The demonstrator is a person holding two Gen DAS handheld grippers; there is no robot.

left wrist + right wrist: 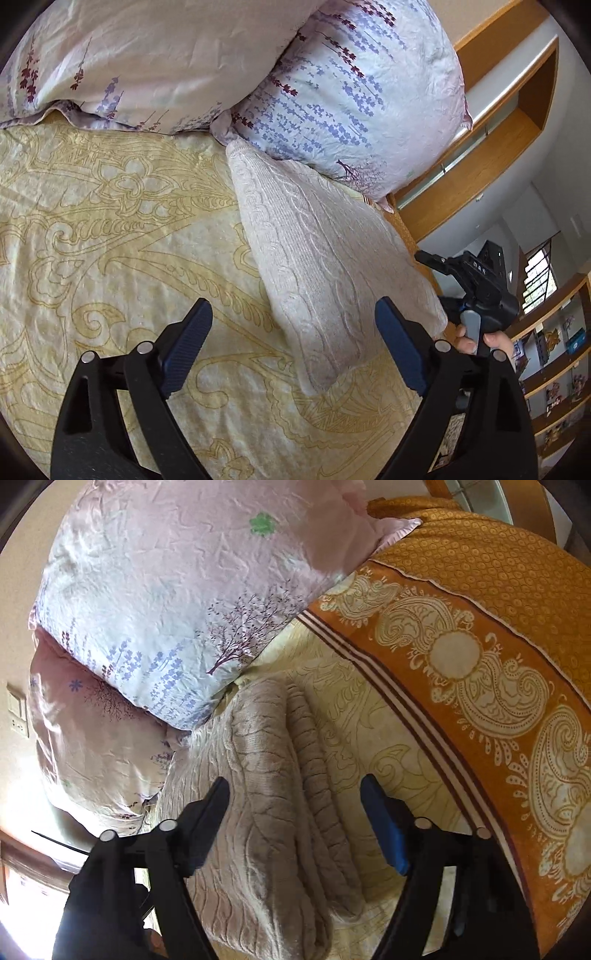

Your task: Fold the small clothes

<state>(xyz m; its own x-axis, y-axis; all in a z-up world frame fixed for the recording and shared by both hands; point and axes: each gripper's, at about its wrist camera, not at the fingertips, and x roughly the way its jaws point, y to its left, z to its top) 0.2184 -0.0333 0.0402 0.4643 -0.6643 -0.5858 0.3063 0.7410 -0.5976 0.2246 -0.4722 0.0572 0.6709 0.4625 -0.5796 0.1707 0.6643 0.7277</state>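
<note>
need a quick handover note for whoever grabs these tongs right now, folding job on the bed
Left tongs: open, nothing between the pads, hovering over the yellow bedspread beside the garment.
Right tongs: open, holding nothing, above the garment's near end.
Beige knit garment: lies folded in a long narrow stack on the bedspread, far end against the floral pillows.
Done: folded and let go.
Left: probably one more fold or tidying; no other clothes in view.

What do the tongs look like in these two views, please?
Both tongs, left and right, have black plastic linkage arms with round silver pivot pins and blue ribbed pads. From the left view, the right one's body is black, with a grey trigger under a hand.
</note>
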